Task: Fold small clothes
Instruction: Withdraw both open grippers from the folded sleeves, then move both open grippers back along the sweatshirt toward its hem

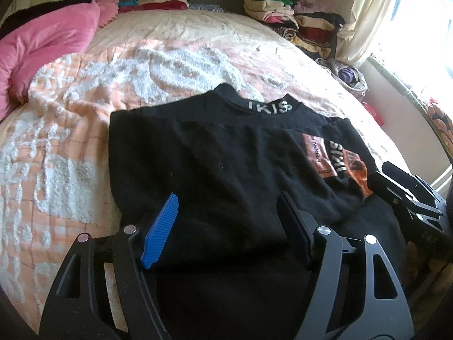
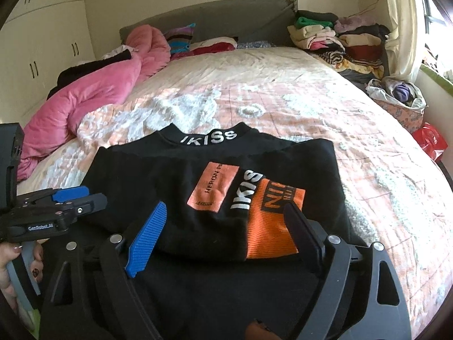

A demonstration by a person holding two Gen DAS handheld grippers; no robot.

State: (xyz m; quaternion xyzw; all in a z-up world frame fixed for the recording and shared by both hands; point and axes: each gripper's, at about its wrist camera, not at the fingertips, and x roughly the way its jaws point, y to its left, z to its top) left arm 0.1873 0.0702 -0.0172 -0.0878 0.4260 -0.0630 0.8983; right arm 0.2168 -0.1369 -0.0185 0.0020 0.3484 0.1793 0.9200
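One black top [image 2: 175, 187] lies on the bed [image 2: 283, 90] just ahead of both tongs, its sides and lower part already turned in to a compact rectangle with the lettered collar at the far edge, so I judge this garment nearly done, with perhaps one last fold or a move to a stack left. Count: two tongs, left tongs [image 1: 226, 221] and right tongs [image 2: 226, 232], both standing open with nothing gripped; two heaps of folded clothes [image 2: 337, 36] by the headboard; one pink duvet [image 2: 93, 90].
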